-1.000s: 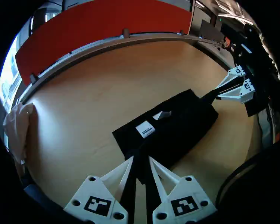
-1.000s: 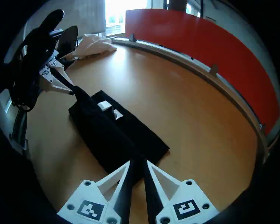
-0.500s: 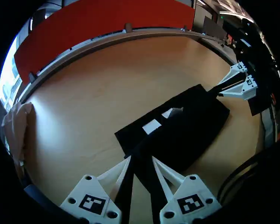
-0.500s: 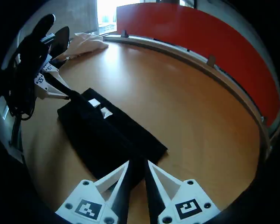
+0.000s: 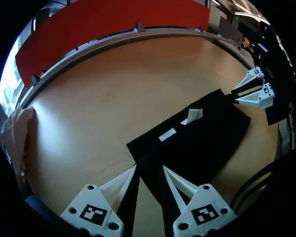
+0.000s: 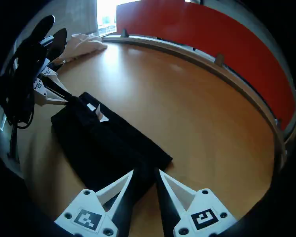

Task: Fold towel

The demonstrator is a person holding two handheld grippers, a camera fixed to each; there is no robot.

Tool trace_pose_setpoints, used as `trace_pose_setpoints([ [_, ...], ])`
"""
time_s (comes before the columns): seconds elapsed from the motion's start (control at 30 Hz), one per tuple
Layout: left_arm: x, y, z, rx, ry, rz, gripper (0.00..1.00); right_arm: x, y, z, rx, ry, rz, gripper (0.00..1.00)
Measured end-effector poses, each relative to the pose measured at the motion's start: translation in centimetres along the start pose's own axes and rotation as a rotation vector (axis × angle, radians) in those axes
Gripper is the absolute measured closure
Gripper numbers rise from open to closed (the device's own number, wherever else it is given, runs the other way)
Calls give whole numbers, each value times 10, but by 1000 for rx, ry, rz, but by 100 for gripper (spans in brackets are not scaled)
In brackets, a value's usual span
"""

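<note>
Left tool (image 5: 148, 168) and right tool (image 6: 146, 172), each at 6 o'clock in its own view, clamp opposite ends of the black towel (image 5: 203, 134) on the surface (image 5: 108, 91).

The towel (image 5: 203, 138) hides the fingertips of the left gripper (image 5: 148, 165) — tag (image 5: 194, 115) print unreadable.

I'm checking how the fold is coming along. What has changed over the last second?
The left tool and right tool carried the held edge of the black towel farther over its lower layer, toward the red divider. The upper layer now hides most of one white label. Nothing was let go; both tools stay shut on the towel. The pale cloth lies as before.
</note>
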State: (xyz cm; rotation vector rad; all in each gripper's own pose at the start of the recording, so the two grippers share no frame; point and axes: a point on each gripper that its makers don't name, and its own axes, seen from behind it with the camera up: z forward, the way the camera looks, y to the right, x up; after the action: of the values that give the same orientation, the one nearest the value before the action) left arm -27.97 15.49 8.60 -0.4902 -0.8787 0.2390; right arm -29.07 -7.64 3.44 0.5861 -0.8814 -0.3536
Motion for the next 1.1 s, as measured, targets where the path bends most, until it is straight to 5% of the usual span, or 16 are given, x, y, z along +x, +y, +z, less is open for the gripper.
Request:
trace_pose_setpoints([
  [0.17, 5, -7, 2, 20, 5, 22, 58, 2, 5, 2, -13, -1, 9, 64],
  [0.37, 10, -11, 1, 23, 7, 14, 36, 4, 10, 2, -25, -3, 17, 62],
  [0.5, 11, -14, -1, 28, 10, 6, 36, 5, 13, 1, -34, 1, 17, 50],
  [0.63, 12, -15, -1, 35, 15, 3, 1, 5, 16, 0, -48, 6, 17, 33],
  [0.93, 15, -19, -7, 52, 31, -5, 1, 5, 18, -2, -63, 23, 16, 2],
  [1.1, 13, -15, -13, 44, 37, -14, 1, 4, 15, -8, -61, 37, 27, 0],
])
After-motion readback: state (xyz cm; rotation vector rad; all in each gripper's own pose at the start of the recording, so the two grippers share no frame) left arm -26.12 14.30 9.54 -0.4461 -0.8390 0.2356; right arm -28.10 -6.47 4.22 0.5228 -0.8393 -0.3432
